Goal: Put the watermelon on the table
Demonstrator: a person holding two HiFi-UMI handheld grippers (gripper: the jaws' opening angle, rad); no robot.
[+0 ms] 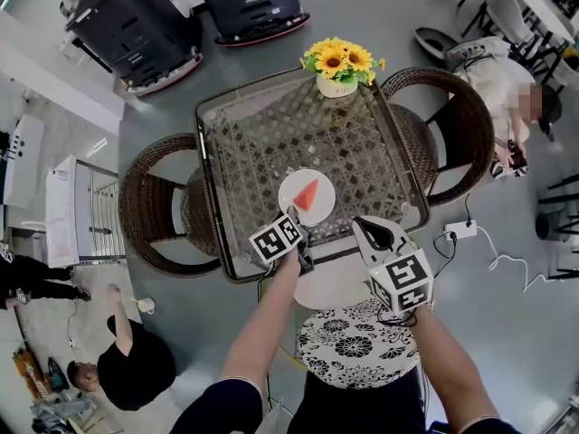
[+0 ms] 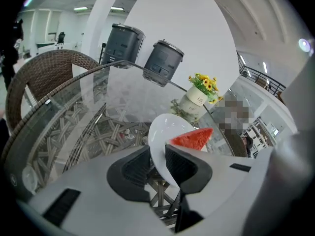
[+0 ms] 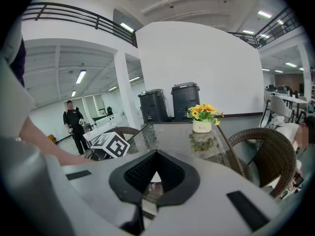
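A red watermelon slice [image 1: 308,194] [image 2: 193,137] lies on a small white plate [image 1: 291,188] [image 2: 162,129]. The plate rests on the glass table [image 1: 262,125] near its front edge. My left gripper [image 1: 295,220] [image 2: 158,155] is at the plate's near rim. The thin rim sits between its jaws, which stand wider than the rim. My right gripper [image 1: 366,228] [image 3: 156,157] hovers at the table's front edge, right of the plate. Its pads meet with nothing between them.
A pot of yellow flowers [image 1: 337,66] [image 3: 203,117] stands at the table's far edge. Wicker chairs [image 1: 149,202] [image 1: 466,125] flank the table. A seated person [image 1: 516,98] is at the right, others at the lower left. Dark machines [image 1: 136,25] stand behind.
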